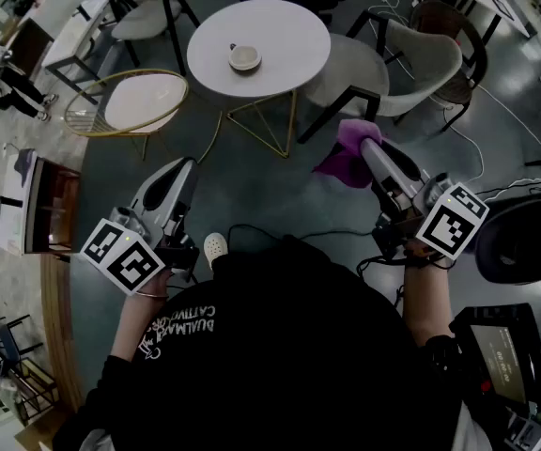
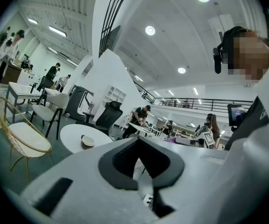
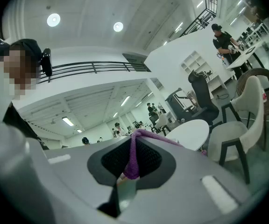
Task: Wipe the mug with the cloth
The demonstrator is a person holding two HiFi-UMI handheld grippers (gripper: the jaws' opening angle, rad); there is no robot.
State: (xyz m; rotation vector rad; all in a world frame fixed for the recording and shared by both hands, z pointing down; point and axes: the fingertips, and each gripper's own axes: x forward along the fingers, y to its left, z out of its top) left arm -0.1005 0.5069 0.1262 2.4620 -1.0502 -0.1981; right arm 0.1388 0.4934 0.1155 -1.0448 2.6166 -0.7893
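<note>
A pale mug [image 1: 244, 57] stands on a small round white table [image 1: 289, 36] ahead of me; the left gripper view also catches this mug [image 2: 87, 141], far off on the table [image 2: 71, 135]. My left gripper [image 1: 182, 169] is raised low at the left, jaws shut with nothing between them [image 2: 138, 146]. The right gripper [image 1: 365, 146] is shut on a purple cloth [image 1: 348, 158], which hangs off its tip above the floor. In the right gripper view the cloth [image 3: 134, 158] runs as a strip between the jaws of the gripper [image 3: 133, 141]. Both grippers are well short of the table.
A gold-wire chair with a white seat [image 1: 143, 101] stands left of the table. A pale armchair [image 1: 423, 60] stands to its right. Cables [image 1: 299, 231] trail over the dark floor. My white shoe [image 1: 214, 247] shows below. A black office chair [image 1: 520, 241] is at the right edge.
</note>
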